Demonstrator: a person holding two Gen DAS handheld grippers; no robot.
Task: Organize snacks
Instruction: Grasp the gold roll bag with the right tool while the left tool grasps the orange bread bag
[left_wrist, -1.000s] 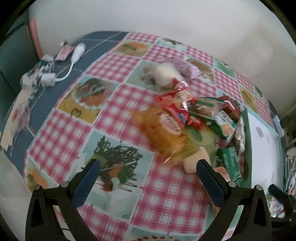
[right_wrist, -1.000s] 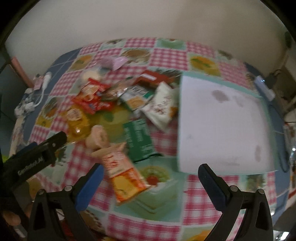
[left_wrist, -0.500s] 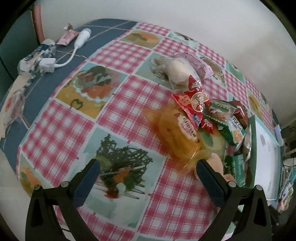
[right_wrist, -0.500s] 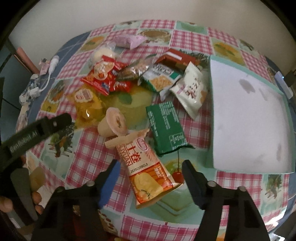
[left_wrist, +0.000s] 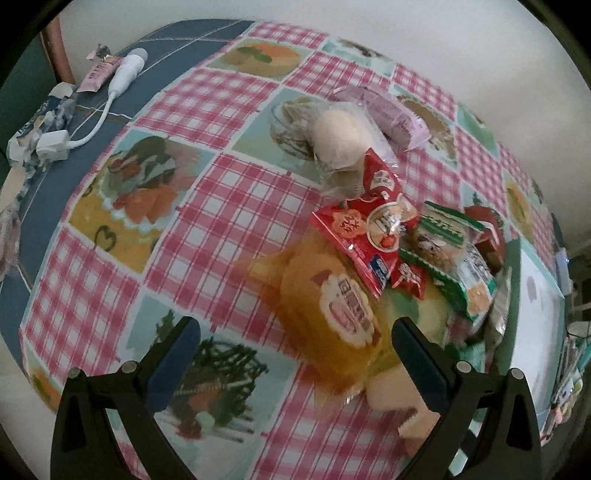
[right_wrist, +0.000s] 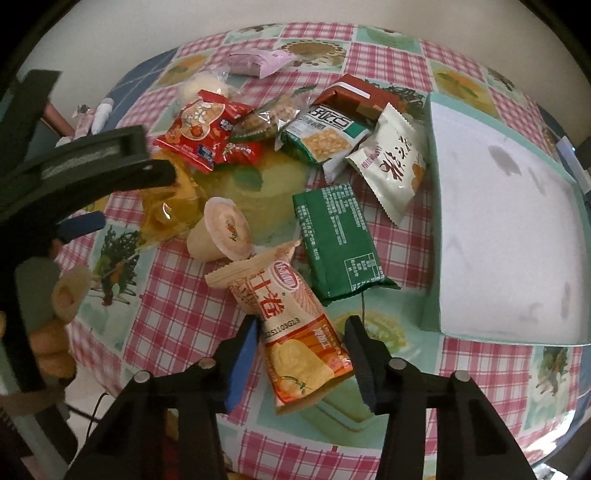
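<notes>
Snacks lie heaped on the checked tablecloth (right_wrist: 177, 317), all still outside the shallow white tray (right_wrist: 509, 236), which is empty. Right gripper (right_wrist: 301, 334), wide a second ago, has narrowed to bracket the orange chip packet (right_wrist: 295, 325) nearest the tray's near corner; whether the pads touch it cannot be told, but a first pick looks imminent. Left gripper (left_wrist: 295, 339) hangs wide, having advanced on the yellow cake packet (left_wrist: 332, 317) farthest from the tray. Only the right view shows the jelly cup (right_wrist: 221, 229) and green packet (right_wrist: 340, 240) clearly; only the left shows the white cable (left_wrist: 107, 96).
</notes>
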